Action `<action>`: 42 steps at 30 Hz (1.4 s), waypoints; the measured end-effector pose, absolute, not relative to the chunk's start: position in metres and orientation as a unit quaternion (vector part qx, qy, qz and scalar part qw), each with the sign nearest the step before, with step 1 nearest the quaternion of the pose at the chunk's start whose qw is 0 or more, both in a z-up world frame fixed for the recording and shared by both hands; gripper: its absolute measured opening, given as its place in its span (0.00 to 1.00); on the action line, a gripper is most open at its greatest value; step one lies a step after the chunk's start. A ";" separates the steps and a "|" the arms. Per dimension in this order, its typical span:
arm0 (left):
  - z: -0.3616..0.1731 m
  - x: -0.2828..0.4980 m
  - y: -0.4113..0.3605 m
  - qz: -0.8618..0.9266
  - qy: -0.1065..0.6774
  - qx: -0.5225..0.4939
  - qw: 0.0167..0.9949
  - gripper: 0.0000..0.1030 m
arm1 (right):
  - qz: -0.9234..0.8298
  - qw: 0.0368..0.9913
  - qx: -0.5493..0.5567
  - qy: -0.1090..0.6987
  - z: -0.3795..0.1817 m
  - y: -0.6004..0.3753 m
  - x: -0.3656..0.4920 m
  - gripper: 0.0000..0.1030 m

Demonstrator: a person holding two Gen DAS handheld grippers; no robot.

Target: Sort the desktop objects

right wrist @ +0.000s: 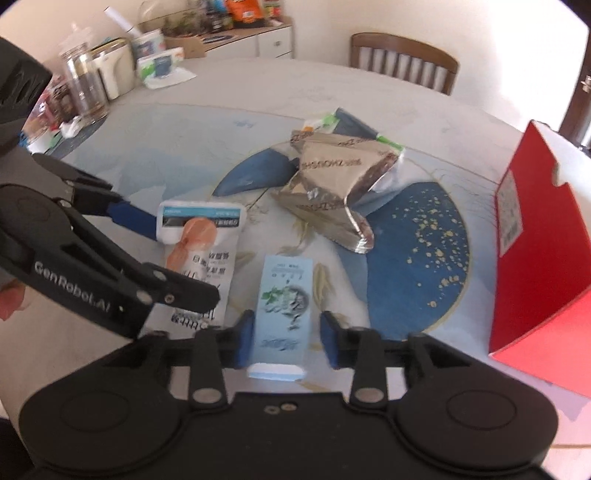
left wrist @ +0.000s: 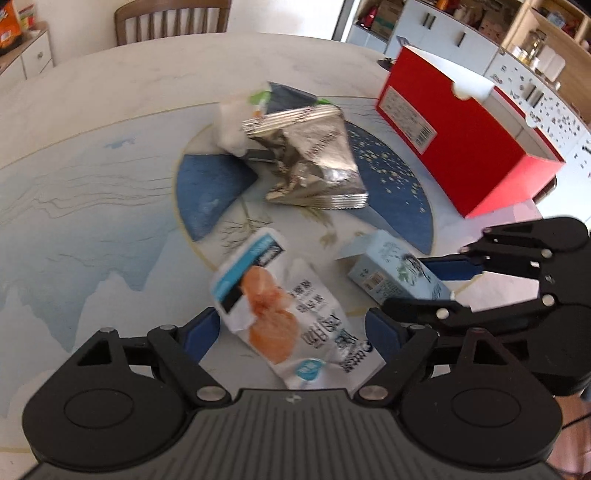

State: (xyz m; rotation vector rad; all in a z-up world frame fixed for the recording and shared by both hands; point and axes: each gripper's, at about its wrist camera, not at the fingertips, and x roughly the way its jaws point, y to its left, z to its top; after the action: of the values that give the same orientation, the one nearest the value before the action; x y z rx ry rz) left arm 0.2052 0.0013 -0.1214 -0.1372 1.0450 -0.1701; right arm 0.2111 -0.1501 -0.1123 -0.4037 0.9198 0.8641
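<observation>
A white snack pouch with an orange picture (left wrist: 280, 314) lies on the table between the open fingers of my left gripper (left wrist: 291, 332); it also shows in the right wrist view (right wrist: 201, 258). A light blue carton (right wrist: 286, 306) lies between the open fingers of my right gripper (right wrist: 286, 339), with a gap on each side; it also shows in the left wrist view (left wrist: 395, 273). A crumpled silver foil bag (left wrist: 310, 158) lies mid-table over a white packet with green marks (left wrist: 236, 118). A red box (left wrist: 461, 129) stands open at the right.
The round table (left wrist: 92, 184) has a blue and white printed top. A wooden chair (left wrist: 170, 18) stands behind it. Jars and packets (right wrist: 85, 85) crowd the table's far left edge in the right wrist view. Cabinets and shelves (left wrist: 480, 33) line the back wall.
</observation>
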 end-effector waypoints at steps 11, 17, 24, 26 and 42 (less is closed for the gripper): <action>-0.123 0.196 -0.022 -0.069 0.479 -0.006 0.875 0.64 | 0.408 0.786 -0.180 0.428 -0.113 -0.163 0.221 0.27; -0.121 0.194 -0.020 -0.072 0.475 -0.016 0.877 0.58 | 0.399 0.792 -0.166 0.432 -0.109 -0.171 0.221 0.27; -0.116 0.192 -0.016 -0.085 0.471 -0.033 0.878 0.48 | 0.383 0.800 -0.152 0.435 -0.099 -0.179 0.217 0.27; -0.115 0.192 -0.015 -0.089 0.469 -0.036 0.878 0.45 | 0.380 0.802 -0.149 0.436 -0.097 -0.182 0.215 0.27; -0.116 0.210 0.006 -0.135 0.519 -0.108 0.837 0.18 | 0.355 0.809 -0.133 0.448 -0.094 -0.193 0.202 0.27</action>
State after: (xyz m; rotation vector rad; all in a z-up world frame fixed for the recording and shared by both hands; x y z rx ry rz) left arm 0.2098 0.0056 -0.1163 -0.2293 1.0979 -0.2856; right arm 0.2021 -0.1927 -0.0940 -0.2842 0.9583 0.7593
